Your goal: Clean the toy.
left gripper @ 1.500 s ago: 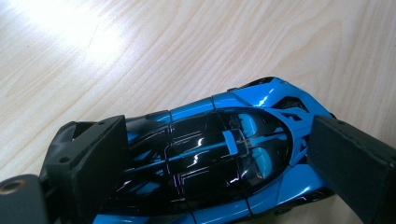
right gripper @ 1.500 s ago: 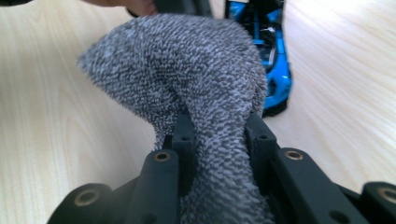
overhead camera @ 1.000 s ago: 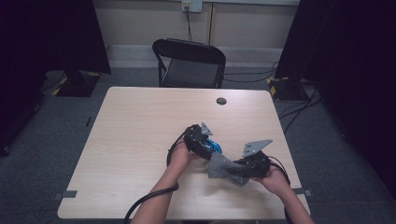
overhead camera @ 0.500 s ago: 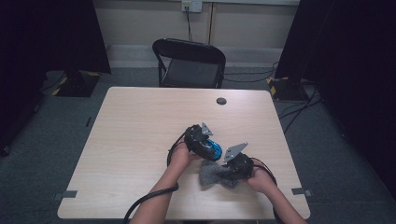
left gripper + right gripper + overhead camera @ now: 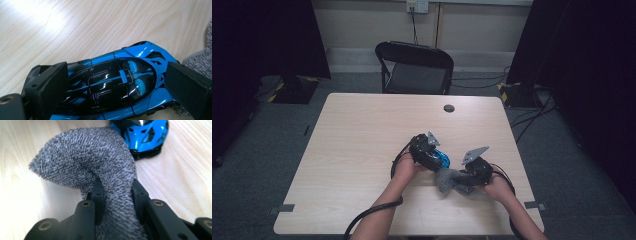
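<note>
Left gripper view shows the blue toy car [image 5: 120, 82] lying across the lower middle of the frame, its glossy black canopy facing the camera, with one black jaw at its tail end in the lower left and the other at its nose in the lower right. The left gripper [image 5: 117, 90] clamps the car lengthwise, which looks meant to keep it from rolling while it is wiped. A corner of the grey cloth [image 5: 197, 62] enters at the right edge, just beside the car's nose.

In the right gripper view, the right gripper [image 5: 116, 195] pinches a bunched neck of the cloth [image 5: 92, 157] between its jaws at the lower centre, so the loose end billows out toward the upper left like a pad. Gripping the cloth by its gathered part leaves a soft wad free to rub against the car [image 5: 145, 133], whose blue nose peeks out at the top right, touching or nearly touching the cloth; the contact itself is hidden behind the fabric.

In the high view, both grippers meet at the lower centre right of the table [image 5: 362, 150], the left gripper [image 5: 432, 152] over the car [image 5: 443, 159] and the right gripper [image 5: 464, 177] just right of the cloth [image 5: 446, 179]. A small dark disc [image 5: 449, 108] sits near the table's far edge, well apart, and a black folding chair [image 5: 414, 67] stands beyond it.
</note>
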Demonstrator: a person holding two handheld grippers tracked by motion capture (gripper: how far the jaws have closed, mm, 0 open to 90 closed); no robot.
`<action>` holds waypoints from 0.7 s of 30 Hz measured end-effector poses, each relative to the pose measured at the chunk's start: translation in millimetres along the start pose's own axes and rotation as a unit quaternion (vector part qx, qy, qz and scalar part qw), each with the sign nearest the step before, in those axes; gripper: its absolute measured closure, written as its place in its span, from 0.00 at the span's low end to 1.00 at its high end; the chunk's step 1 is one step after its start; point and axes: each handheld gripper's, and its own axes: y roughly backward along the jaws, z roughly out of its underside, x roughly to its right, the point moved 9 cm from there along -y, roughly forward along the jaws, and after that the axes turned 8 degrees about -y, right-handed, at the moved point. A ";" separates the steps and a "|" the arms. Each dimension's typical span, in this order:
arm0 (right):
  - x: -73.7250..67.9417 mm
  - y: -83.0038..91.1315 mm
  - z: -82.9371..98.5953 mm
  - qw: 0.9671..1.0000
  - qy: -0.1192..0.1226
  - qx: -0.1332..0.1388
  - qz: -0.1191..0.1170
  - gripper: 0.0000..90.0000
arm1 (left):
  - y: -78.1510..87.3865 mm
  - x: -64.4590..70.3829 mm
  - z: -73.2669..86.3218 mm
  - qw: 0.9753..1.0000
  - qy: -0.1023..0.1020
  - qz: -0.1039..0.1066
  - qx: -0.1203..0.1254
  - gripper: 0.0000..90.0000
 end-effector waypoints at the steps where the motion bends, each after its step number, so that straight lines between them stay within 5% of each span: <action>1: 2.2 0.8 0.5 1.000 -0.003 -0.001 0.005 0.78 | 0.0 0.0 0.0 1.000 0.000 0.000 0.000 0.06; 14: 22.1 4.8 3.5 0.998 -0.048 0.025 0.015 0.79 | 0.6 -1.0 0.6 1.000 0.000 0.004 0.006 0.06; 21: 35.7 7.4 7.2 0.994 -0.090 0.053 0.023 0.80 | 0.8 -1.0 1.1 1.000 0.000 0.003 0.010 0.06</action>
